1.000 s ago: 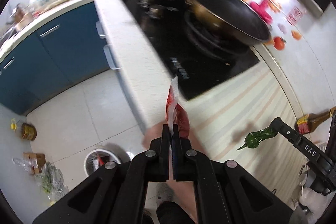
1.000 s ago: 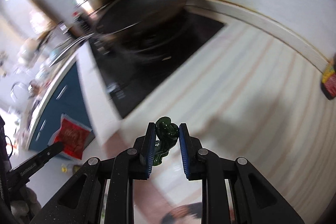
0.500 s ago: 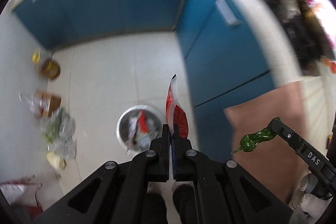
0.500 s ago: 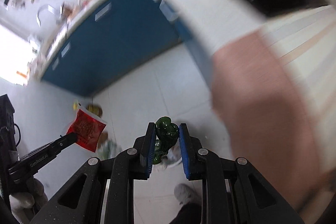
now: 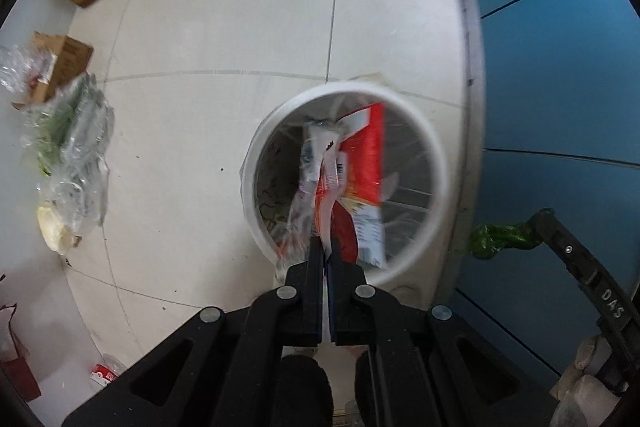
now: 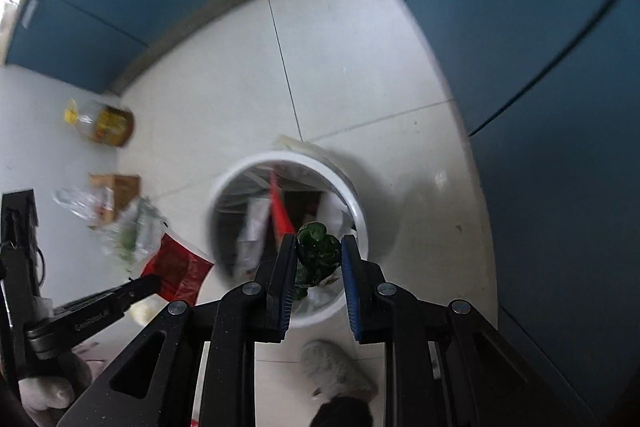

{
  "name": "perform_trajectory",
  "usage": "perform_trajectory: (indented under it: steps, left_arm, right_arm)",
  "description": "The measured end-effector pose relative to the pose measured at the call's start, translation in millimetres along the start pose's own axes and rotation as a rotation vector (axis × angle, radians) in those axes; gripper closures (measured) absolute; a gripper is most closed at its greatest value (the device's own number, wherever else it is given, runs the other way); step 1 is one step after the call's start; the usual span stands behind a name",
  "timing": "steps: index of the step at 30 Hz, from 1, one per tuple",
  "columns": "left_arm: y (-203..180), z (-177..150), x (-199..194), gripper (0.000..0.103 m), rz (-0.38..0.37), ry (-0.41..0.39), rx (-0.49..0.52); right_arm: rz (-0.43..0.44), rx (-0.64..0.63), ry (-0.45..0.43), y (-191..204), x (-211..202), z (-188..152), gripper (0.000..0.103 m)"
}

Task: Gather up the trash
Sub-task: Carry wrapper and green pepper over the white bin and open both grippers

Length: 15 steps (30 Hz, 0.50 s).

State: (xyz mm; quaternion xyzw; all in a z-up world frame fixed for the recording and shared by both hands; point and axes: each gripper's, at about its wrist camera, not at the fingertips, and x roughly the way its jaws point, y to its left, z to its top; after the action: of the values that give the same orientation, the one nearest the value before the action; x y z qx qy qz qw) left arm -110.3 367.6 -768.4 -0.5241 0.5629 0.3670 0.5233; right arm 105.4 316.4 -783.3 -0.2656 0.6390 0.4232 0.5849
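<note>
While above white bin, red wrapper pinched in left jaws, green pepper in right jaws

pale tiled floor, blue cabinet fronts, grey plinth

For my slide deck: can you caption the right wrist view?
Right gripper holds a green pepper above the white trash bin, left gripper alongside with a red wrapper.

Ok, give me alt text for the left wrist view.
The left gripper, shut on a red wrapper, hangs over a white trash bin on a tiled floor. At right, the right gripper holds a green pepper.
</note>
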Motion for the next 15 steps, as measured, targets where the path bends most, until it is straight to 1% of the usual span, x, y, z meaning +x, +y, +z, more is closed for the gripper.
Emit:
perform_trajectory:
  steps: [1, 2, 4, 5, 7, 10, 11, 12, 13, 14, 15]
  left_arm:
    - [4, 3, 13, 0.103, -0.013, 0.012, 0.000]
    - [7, 6, 23, 0.103, -0.007, 0.021, 0.006]
    - [10, 7, 33, 0.103, 0.009, 0.018, 0.011]
    - [10, 8, 36, 0.102, 0.012, 0.012, 0.009]
    - [12, 8, 38, 0.100, 0.031, -0.002, 0.012]
    - [16, 4, 32, 0.098, 0.073, -0.024, -0.001]
    - [16, 3, 29, 0.098, 0.101, -0.031, -0.002]
    - [15, 2, 26, 0.098, 0.123, -0.038, 0.003]
    - [16, 0, 21, 0.096, 0.139, -0.055, 0.008]
    - [16, -4, 13, 0.093, 0.153, -0.080, 0.014]
    - [15, -8, 3, 0.075, 0.175, -0.107, 0.022]
  right_arm:
    - [-0.010, -0.012, 0.007, 0, 17, 1, 0.080]
    - [-0.018, -0.029, 0.015, 1, 31, 4, 0.080]
    - [-0.054, -0.066, 0.025, 6, 56, 4, 0.080]
    - [-0.057, -0.075, 0.035, 7, 65, 6, 0.080]
    - [-0.084, -0.103, 0.052, 11, 80, 7, 0.079]
    - [-0.074, -0.120, 0.086, 15, 87, 8, 0.077]
    - [-0.072, -0.121, 0.086, 14, 85, 9, 0.075]
    - [-0.062, -0.124, 0.087, 15, 81, 8, 0.065]
    - [-0.055, -0.123, 0.083, 16, 76, 6, 0.058]
    - [-0.059, -0.124, 0.077, 17, 70, 5, 0.048]
    - [-0.066, -0.132, 0.070, 18, 59, 4, 0.045]
